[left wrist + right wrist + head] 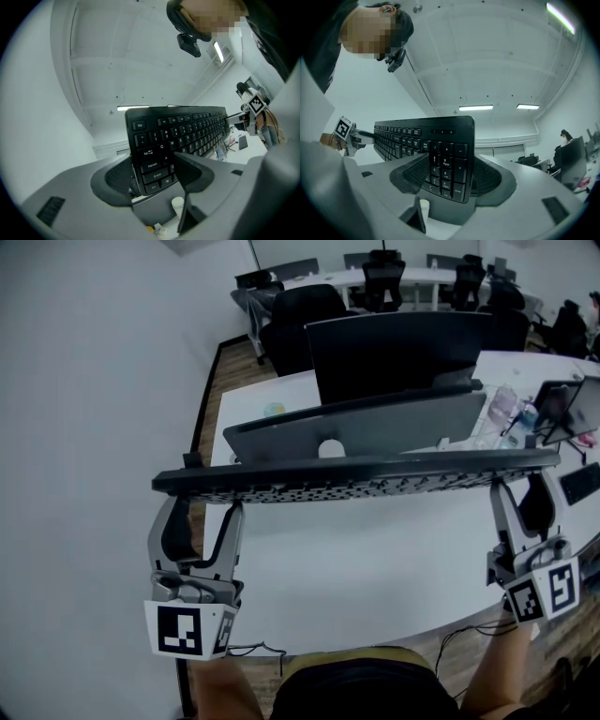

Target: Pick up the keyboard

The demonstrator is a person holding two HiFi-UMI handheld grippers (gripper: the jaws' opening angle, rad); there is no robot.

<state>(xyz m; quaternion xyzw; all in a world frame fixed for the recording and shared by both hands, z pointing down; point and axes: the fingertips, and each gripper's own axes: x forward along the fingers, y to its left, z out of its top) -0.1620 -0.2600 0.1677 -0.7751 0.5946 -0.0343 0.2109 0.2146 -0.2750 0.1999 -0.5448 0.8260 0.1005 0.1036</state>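
Counted one black keyboard (356, 479); counted two tools, left tool (204, 514) and right tool (518, 507); found two marker cubes, left cube (187, 629) and right cube (546, 592); saw one dark monitor (398, 352) on one white worktop (375, 559); made out several office chairs (295, 320) behind, exact number unclear.

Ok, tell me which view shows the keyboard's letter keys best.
Left gripper view: the keyboard faces the camera, legends readable near the jaws. Right gripper view shows mostly the number pad; head view only its edge.
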